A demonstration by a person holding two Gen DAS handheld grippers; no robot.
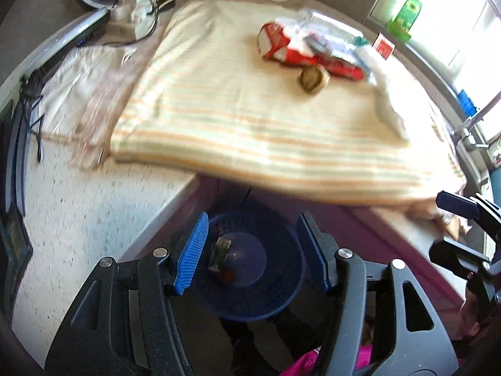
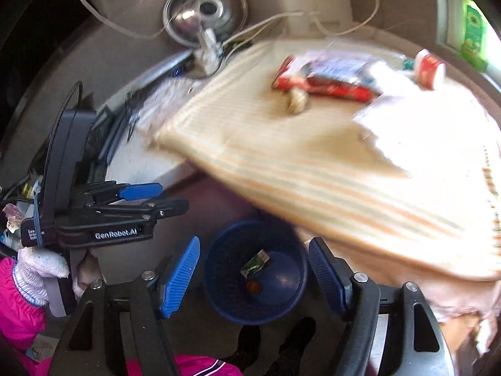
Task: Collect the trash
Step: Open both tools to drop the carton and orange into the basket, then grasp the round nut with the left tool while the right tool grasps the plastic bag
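In the left wrist view the left gripper [image 1: 250, 250] fills the lower middle of the frame with its jaws spread wide and nothing between them, framing a dark blue mesh trash basket [image 1: 281, 297] that stands on the floor below the tabletop edge. Inside the basket lie a small crumpled wrapper [image 1: 220, 249] and a little orange-brown scrap [image 1: 227, 276] just beside it. Above, a striped cloth [image 1: 250, 119] covers the tabletop [image 1: 78, 213] across the centre of the frame; at its upper right sits a blurred heap of red and white wrappers [image 1: 300, 47], with a brown nutshell-like piece [image 1: 313, 78] touching the heap's lower edge. A green bottle [image 1: 408, 9] stands at the window in the upper right corner. In the right wrist view the right gripper [image 2: 253, 272] is likewise released, jaws apart and empty, in the lower middle of the frame over the same basket [image 2: 225, 288], where the wrapper [image 2: 256, 263] and the scrap [image 2: 253, 285] show again. The left gripper [image 2: 156, 199] appears at the left edge of this frame, held by a white-gloved hand [image 2: 40, 266]. The wrapper heap [image 2: 325, 78] and a small red and white cup [image 2: 430, 69] lie toward the upper right on the cloth [image 2: 313, 172].
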